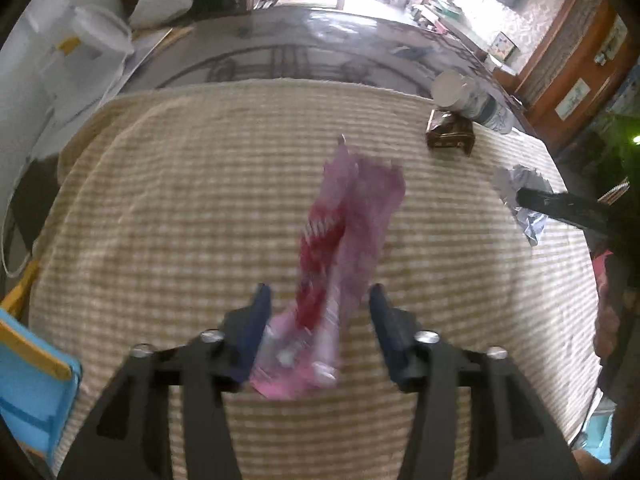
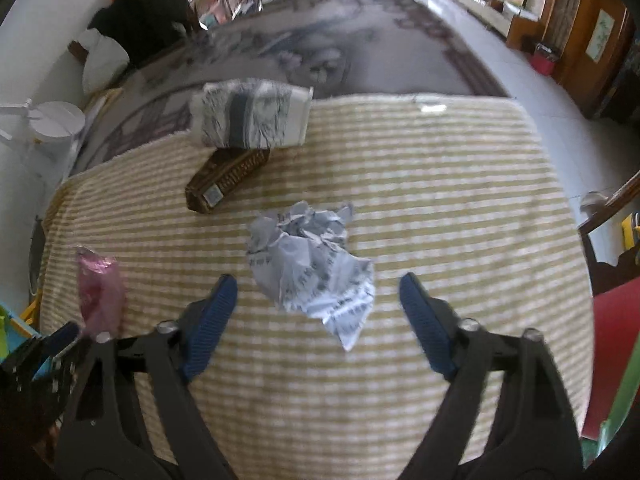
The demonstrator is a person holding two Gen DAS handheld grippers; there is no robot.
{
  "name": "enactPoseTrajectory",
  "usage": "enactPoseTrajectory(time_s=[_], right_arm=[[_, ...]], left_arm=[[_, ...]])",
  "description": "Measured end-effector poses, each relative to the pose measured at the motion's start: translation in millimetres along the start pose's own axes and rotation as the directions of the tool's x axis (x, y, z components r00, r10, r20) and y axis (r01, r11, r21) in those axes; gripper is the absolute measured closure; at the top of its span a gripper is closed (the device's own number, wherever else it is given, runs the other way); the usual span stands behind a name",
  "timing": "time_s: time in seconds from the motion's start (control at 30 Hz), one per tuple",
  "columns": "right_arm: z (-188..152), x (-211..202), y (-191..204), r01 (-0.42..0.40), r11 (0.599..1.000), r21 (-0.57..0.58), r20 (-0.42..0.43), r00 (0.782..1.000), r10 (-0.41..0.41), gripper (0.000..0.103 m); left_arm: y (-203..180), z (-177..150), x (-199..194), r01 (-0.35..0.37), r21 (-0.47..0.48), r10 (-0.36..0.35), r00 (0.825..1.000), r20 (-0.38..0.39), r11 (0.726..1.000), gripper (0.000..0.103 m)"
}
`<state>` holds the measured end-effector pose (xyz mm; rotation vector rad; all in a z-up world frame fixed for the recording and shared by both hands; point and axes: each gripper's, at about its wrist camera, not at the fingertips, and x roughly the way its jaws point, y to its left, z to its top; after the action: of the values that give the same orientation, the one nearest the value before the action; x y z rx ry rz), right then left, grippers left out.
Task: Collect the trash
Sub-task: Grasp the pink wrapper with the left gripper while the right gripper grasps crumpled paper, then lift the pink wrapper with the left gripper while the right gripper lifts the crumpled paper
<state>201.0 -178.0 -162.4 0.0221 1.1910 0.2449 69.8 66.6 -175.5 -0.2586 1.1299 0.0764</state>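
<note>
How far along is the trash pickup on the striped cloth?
Nothing looks collected yet. In hand: left gripper open around the pink wrapper, right gripper open around the crumpled paper; neither pinched. Left: the brown box and the tipped paper cup.

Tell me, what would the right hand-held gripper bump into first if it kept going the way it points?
Most likely the crumpled white printed paper, which lies just ahead between the open jaws of the right hand-held gripper, on the yellow striped cloth. Depth is unclear.
</note>
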Motion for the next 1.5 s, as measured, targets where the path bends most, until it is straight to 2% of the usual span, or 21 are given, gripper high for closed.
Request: enactPoseTrajectory(time_s=[0.13, 0.27, 0.33, 0.4, 0.43, 0.5, 0.63, 0.83, 1.0, 1.2, 1.3, 1.5], right_arm=[[-10.3, -21.8, 9.7, -0.043, 0.999, -0.023, 0.056, 0.997, 0.044, 0.048], [-27.0, -50.2, 16.7, -0.094, 0.995, -0.042, 0.073, 0.993, 0.097, 0.048], [-40.3, -63.2, 20.5, -0.109, 0.993, -0.053, 0.075, 0.991, 0.113, 0.047], [-51.9, -71.1, 23.0, -0.122, 0.991, -0.049, 0.079, 0.989, 0.126, 0.047], [-58.4, -73.0, 24.1, -0.13, 0.991, -0.042, 0.077, 0.988, 0.133, 0.047], [-71.0, -77.2, 24.9, -0.142, 0.99, -0.019, 0.076, 0.987, 0.143, 0.047], [-81.5, -88.2, 23.8, -0.16, 0.987, 0.021, 0.098, 0.983, 0.157, 0.047], [-80.5, -121.9, 23.7, -0.135, 0.991, 0.003, 0.188, 0.973, 0.133, 0.047], [-84.6, -148.8, 25.3, -0.123, 0.992, -0.023, 0.249, 0.96, 0.125, 0.046], [-93.3, -162.7, 21.6, -0.139, 0.989, -0.042, 0.29, 0.946, 0.145, 0.046], [-97.3, -163.2, 17.5, -0.147, 0.989, -0.03, 0.287, 0.946, 0.15, 0.046], [-100.1, -171.7, 15.8, -0.13, 0.991, -0.03, 0.304, 0.943, 0.133, 0.046]], left_arm=[[4.9, -0.2, 2.3, 0.008, -0.008, -0.008, 1.0, 0.006, 1.0, 0.048], [0.4, 3.1, 9.3, -0.002, 0.002, 0.002, 1.0, 0.009, 1.0, 0.037], [-3.5, 6.6, 8.2, 0.0, 0.004, 0.0, 1.0, 0.028, 1.0, 0.036], [-6.0, 10.2, 12.8, 0.003, 0.026, -0.003, 1.0, 0.027, 1.0, 0.041], [-6.4, 11.5, 14.7, 0.003, 0.031, -0.004, 1.0, 0.02, 1.0, 0.048], [-5.0, 13.2, 19.2, 0.013, 0.02, -0.013, 1.0, -0.005, 1.0, 0.08], [-8.1, 11.1, 7.3, 0.015, 0.019, -0.015, 0.999, 0.029, 1.0, 0.09], [-29.0, 12.4, -39.4, 0.025, 0.053, -0.033, 0.989, 0.147, 0.998, 0.091], [-46.9, 7.3, -80.6, 0.042, 0.082, -0.06, 0.971, 0.232, 0.996, 0.091], [-62.4, -1.6, -97.4, 0.032, 0.106, -0.059, 0.964, 0.26, 0.994, 0.091], [-69.2, -6.5, -98.8, 0.02, 0.12, -0.05, 0.966, 0.252, 0.993, 0.091], [-72.5, -7.9, -112.1, 0.027, 0.119, -0.06, 0.958, 0.279, 0.992, 0.091]])
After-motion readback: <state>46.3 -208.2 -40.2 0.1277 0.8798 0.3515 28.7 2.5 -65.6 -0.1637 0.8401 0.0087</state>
